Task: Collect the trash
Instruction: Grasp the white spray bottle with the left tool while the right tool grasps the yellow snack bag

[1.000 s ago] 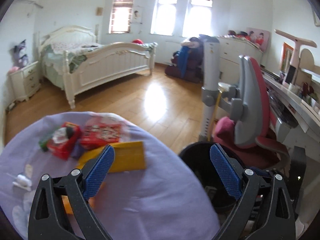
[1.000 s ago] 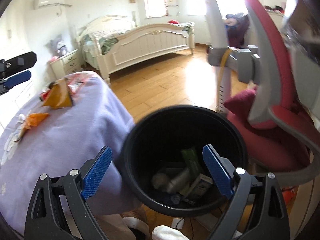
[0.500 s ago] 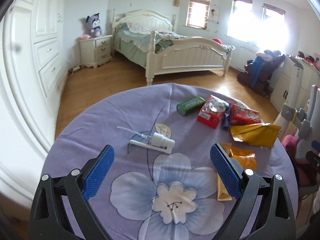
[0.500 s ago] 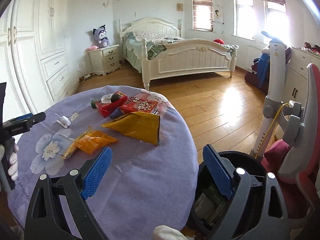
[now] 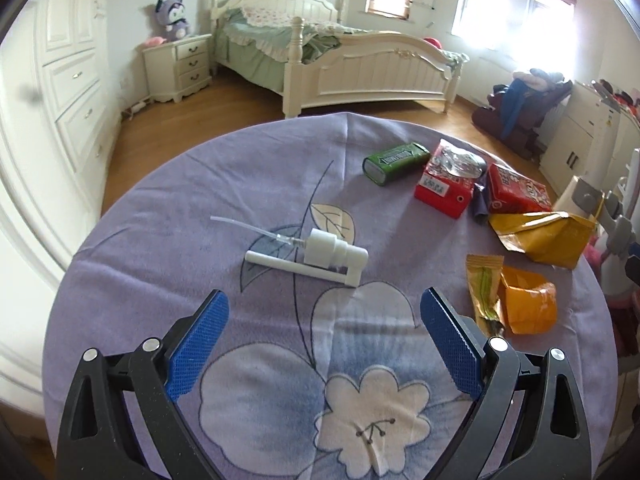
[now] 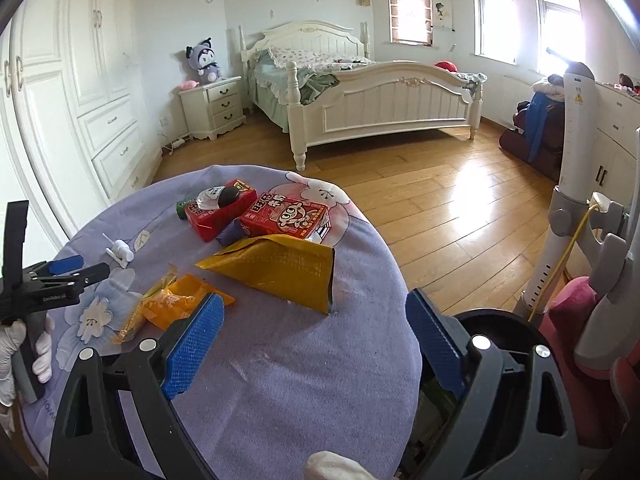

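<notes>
left wrist view: my left gripper (image 5: 324, 330) gapes empty above the purple tablecloth (image 5: 168, 240). white pump nozzle (image 5: 310, 258) lies ahead, long axis left-right. green box (image 5: 394, 163) lettering unreadable. right gripper (image 6: 314, 338) also spread, empty.

Two wrist fisheyes over one round purple-clothed worktop (image 5: 168, 240)

The left view looks down close from the worktop's near edge toward the white wooden bed (image 5: 372, 68); the right view looks from its right side, beside the black round bin (image 6: 500, 320). Both share the yellow foil pouch (image 5: 548, 236) (image 6: 284, 268).
</notes>
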